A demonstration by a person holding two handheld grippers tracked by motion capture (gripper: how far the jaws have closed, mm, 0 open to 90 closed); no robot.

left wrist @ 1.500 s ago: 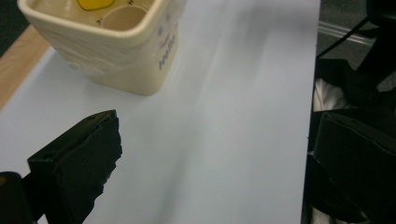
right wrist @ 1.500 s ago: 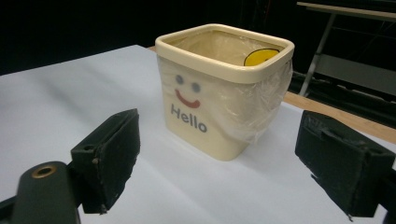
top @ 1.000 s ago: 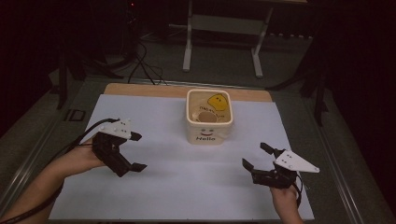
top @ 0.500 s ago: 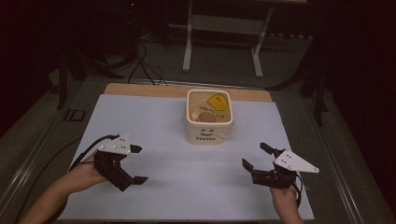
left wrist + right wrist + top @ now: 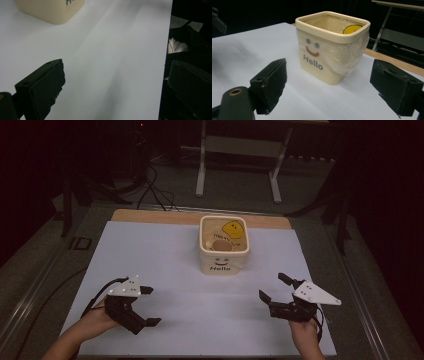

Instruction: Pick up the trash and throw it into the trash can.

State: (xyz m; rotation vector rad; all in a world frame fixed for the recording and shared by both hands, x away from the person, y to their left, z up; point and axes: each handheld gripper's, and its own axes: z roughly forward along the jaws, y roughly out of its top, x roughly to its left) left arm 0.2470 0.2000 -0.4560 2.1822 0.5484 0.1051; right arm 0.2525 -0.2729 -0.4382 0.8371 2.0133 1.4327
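Nearest me, my left gripper: jaws wide apart, nothing between them, held low over the white sheet near its front edge. In the left gripper view I see both black pads with bare sheet in the gap and the sheet's edge running along beside the far jaw.

My right gripper: jaws likewise spread, gripping nothing, over the sheet's front right part. It sits level with the left one and well apart from it.

Beyond both, the bin: cream, square with rounded corners, upright on the sheet, roughly midway between the two grippers and farther out than either. It touches neither. In the right gripper view the bin stands ahead between the open jaws, face and "Hello" turned toward me, a clear liner folded over its rim. In the left gripper view just its lower corner shows, ahead and to the side.

Inside the bin: a yellow piece and a brown round item; I cannot tell what either is.

Farthest: a wooden strip along the sheet's far edge.
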